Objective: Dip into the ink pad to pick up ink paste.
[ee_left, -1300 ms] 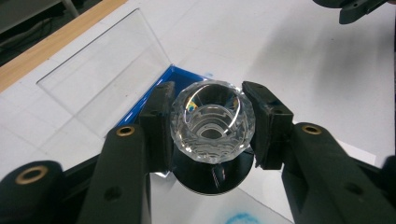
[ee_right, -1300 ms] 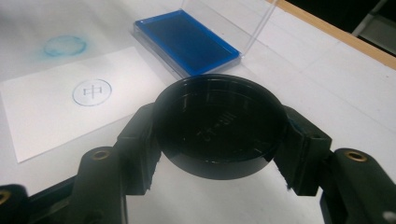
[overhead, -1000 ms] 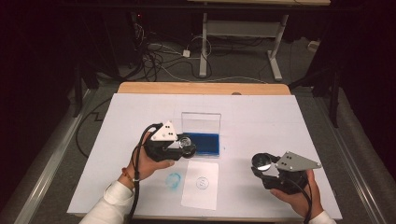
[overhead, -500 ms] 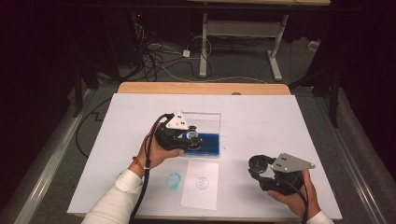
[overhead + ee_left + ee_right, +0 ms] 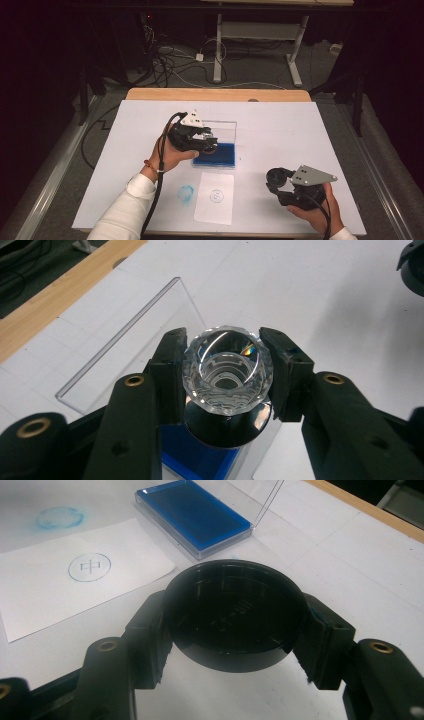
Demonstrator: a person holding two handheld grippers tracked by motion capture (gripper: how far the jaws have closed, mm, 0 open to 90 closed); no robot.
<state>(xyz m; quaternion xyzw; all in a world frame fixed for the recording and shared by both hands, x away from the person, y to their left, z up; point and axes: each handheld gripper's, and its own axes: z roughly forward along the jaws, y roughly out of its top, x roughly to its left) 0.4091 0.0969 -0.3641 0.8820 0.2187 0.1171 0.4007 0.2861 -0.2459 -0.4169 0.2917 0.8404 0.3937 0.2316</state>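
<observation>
Left fingers (image 5: 227,370) pinching crystal stamp (image 5: 228,371) above blue ink pad (image 5: 215,155), right fingers (image 5: 235,625) clamping black cap (image 5: 235,612), bare table (image 5: 280,125) between.

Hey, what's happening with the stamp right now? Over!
Left gripper shut on crystal stamp, above blue ink pad. Right gripper shut on black cap. Nothing in the way.
</observation>
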